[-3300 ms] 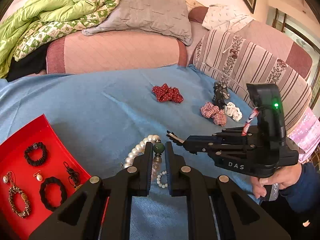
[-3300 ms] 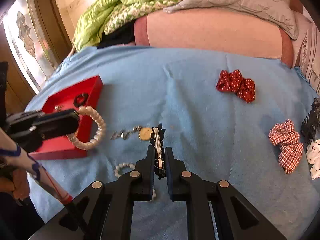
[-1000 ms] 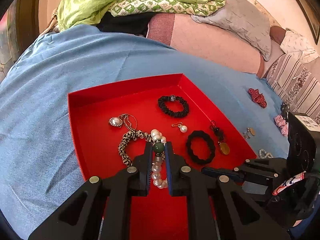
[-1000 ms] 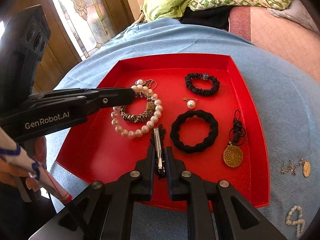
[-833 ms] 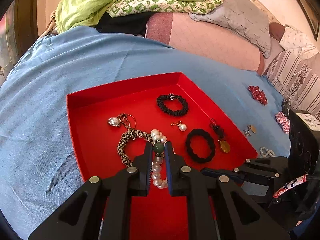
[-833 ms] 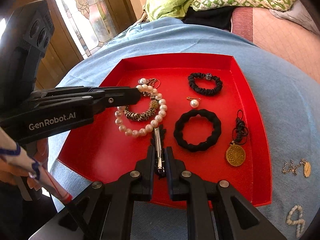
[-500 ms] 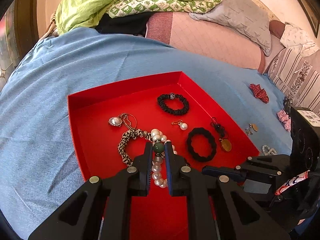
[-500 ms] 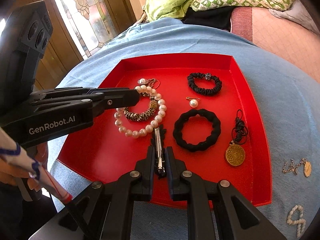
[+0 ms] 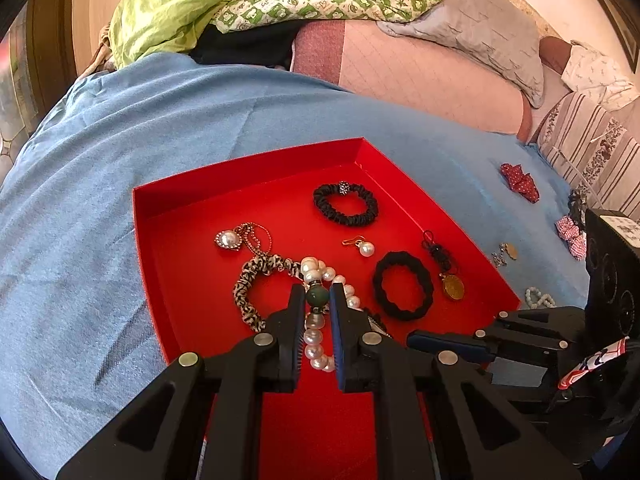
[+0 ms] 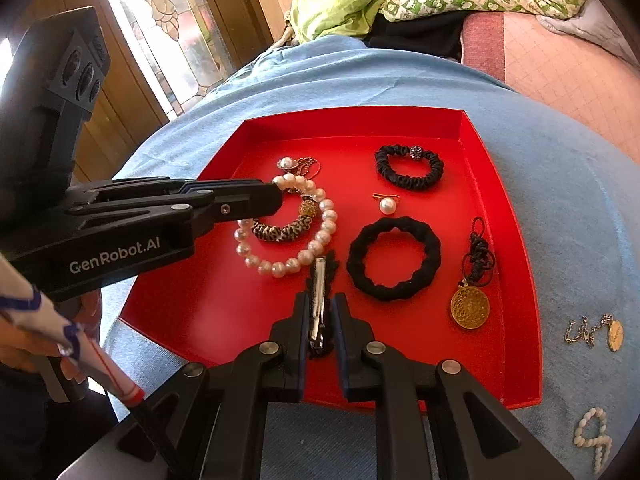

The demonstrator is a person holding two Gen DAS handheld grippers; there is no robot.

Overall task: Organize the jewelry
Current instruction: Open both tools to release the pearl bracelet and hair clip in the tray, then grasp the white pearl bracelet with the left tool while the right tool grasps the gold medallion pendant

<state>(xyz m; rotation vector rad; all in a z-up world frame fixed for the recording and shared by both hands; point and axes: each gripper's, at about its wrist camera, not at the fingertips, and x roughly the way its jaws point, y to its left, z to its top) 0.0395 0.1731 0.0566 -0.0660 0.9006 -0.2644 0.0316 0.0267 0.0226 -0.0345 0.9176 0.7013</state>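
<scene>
Holding both pieces over the red tray point(image 10: 496, 184). Left gripper point(image 9: 318, 296) clenched on the green bead of the pearl bracelet point(image 10: 296, 232); the loop hangs beside the leopard-print scrunchie point(image 10: 282, 232). Right gripper point(image 10: 320, 312) clamped on a black hair clip point(image 10: 319, 296) with a metal spine, above the tray's near floor. Judgement: bracelet light, limp, beads slippery, so the bead grip suits; clip stiff, best held across its spine. Gold chain point(image 10: 592, 332) and small bead bracelet point(image 10: 594, 436) lie on the blue cloth point(image 10: 400, 76).

Bright daylight, window point(image 10: 168, 20) glare (fisheye-warped edges), sharp
</scene>
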